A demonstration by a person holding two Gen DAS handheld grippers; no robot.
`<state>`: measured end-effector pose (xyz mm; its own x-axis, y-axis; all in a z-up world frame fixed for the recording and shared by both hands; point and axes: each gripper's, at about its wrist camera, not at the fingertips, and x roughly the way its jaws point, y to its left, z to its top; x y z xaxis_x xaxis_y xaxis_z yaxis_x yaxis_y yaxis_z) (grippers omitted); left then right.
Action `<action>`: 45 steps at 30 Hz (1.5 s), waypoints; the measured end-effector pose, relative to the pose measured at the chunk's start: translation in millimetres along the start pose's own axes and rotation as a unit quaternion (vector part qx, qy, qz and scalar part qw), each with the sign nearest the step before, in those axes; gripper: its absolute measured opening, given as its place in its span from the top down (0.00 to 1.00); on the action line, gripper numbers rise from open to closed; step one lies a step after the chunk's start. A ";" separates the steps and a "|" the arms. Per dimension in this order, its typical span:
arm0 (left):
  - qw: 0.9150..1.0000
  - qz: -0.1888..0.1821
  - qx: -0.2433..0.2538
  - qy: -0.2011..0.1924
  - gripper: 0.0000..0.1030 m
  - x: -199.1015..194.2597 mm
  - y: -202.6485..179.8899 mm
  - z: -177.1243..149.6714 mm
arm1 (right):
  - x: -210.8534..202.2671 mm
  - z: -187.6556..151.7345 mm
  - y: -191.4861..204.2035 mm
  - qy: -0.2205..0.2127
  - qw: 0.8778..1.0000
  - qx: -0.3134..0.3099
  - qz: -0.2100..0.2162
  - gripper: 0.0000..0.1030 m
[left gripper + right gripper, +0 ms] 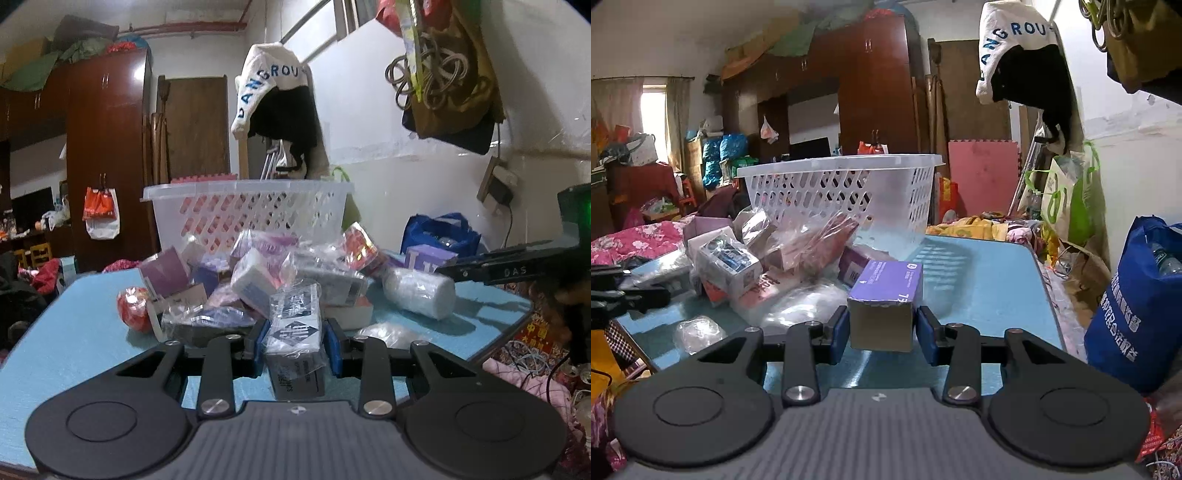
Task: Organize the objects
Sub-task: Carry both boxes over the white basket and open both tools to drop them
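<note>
Cluttered room, and in the middle of it a blue surface (74, 332) that carries a heap of small packages in front of a white basket (247, 206).

At the near edge of the heap lies a wrapped box (295, 328) with a black and white pattern. The left hand-held gripper (295, 345) is closed on it; both blue pads press on its plastic wrap, one at each side. On the right side of the surface there is a purple box (886, 288), somewhat apart from the heap. It sits between the pads of the right hand-held gripper (884, 330). The jaws are nearly closed, but a thin gap seems to remain at each side, so I judge that this grasp is not finished.

The step in hand, as I judge it, is picking up: each hand takes one box to put it in the basket. The next move calls for closing the right jaws fully, then lifting both boxes over the heap and above the basket's rim. The slippery wrap may slide in the left pads, so the lift should be slow.
</note>
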<state>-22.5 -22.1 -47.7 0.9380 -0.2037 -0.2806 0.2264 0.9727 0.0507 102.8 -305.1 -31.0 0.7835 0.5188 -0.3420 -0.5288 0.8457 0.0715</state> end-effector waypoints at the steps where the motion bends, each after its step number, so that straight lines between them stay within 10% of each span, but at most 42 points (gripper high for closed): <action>1: 1.000 -0.001 0.000 -0.006 0.65 -3.4 -0.2 2.6 | 0.8 0.2 -1.1 0.000 1.000 0.002 -0.001 0.58; 16: 0.995 -0.003 -0.057 -0.079 0.65 9.5 35.9 93.1 | -4.9 67.4 8.2 -0.056 0.998 -0.017 0.027 0.58; 25: 0.992 0.040 -0.116 -0.004 0.65 125.7 87.9 182.7 | 81.9 161.6 56.4 -0.036 0.994 -0.104 0.019 0.58; 28: 0.991 0.039 -0.126 0.016 0.59 152.9 97.2 184.2 | 107.1 166.3 62.5 -0.031 0.994 -0.107 0.015 0.55; 30: 0.990 0.045 -0.133 0.014 0.32 159.5 100.5 182.2 | 114.7 163.8 63.6 -0.023 0.993 -0.112 0.009 0.33; 32: 0.988 0.051 -0.144 0.008 0.28 157.6 103.8 179.0 | 114.4 160.5 66.4 -0.027 0.992 -0.123 -0.009 0.11; 45: 0.996 -0.008 -0.088 -0.032 0.14 58.7 52.6 120.9 | 28.5 95.1 40.7 -0.050 0.996 -0.079 0.015 0.00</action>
<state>76.2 3.6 54.4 0.9508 -0.2202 -0.2181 0.1969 0.9726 -0.1234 134.7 -244.0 51.3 0.7907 0.5602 -0.2471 -0.5912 0.8035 -0.0703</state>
